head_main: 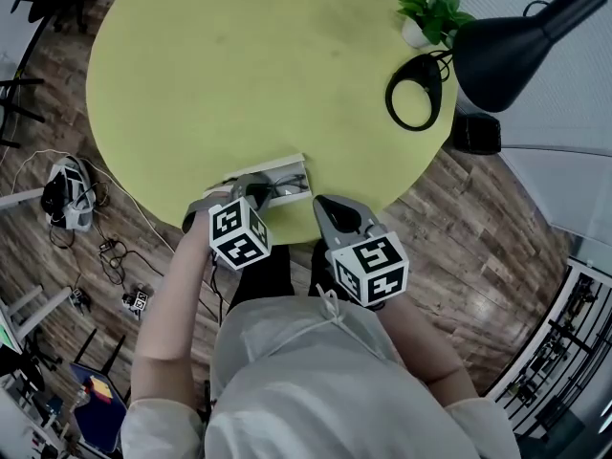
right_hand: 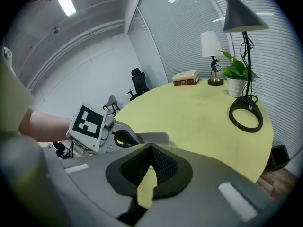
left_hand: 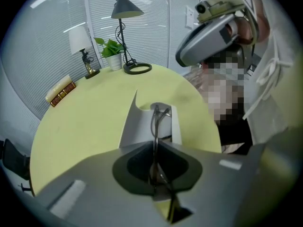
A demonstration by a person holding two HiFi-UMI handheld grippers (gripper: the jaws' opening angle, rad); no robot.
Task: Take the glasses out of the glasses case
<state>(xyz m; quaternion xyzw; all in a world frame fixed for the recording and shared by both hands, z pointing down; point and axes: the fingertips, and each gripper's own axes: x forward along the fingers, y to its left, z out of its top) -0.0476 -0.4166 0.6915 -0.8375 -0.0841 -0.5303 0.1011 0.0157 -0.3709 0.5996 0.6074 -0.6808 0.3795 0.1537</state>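
Note:
A white glasses case (head_main: 279,168) lies open at the near edge of the round yellow-green table (head_main: 239,65). Thin dark-framed glasses (head_main: 290,188) rest in it. My left gripper (head_main: 252,195) is shut on the glasses. In the left gripper view the thin frame (left_hand: 155,119) runs from the case (left_hand: 135,126) into the closed jaws of the left gripper (left_hand: 155,144). My right gripper (head_main: 327,210) hangs just off the table edge, to the right of the case, shut and empty. The right gripper view shows its own jaws (right_hand: 150,148) pressed together, with the left gripper's marker cube (right_hand: 88,122) beside the case lid (right_hand: 154,137).
A black desk lamp (head_main: 512,41) with a ring base (head_main: 414,92) and a potted plant (head_main: 432,8) stand at the table's far right. Books (left_hand: 60,91) and a small white lamp (left_hand: 79,40) sit on the far side. Cables and a headset (head_main: 67,194) lie on the wooden floor at left.

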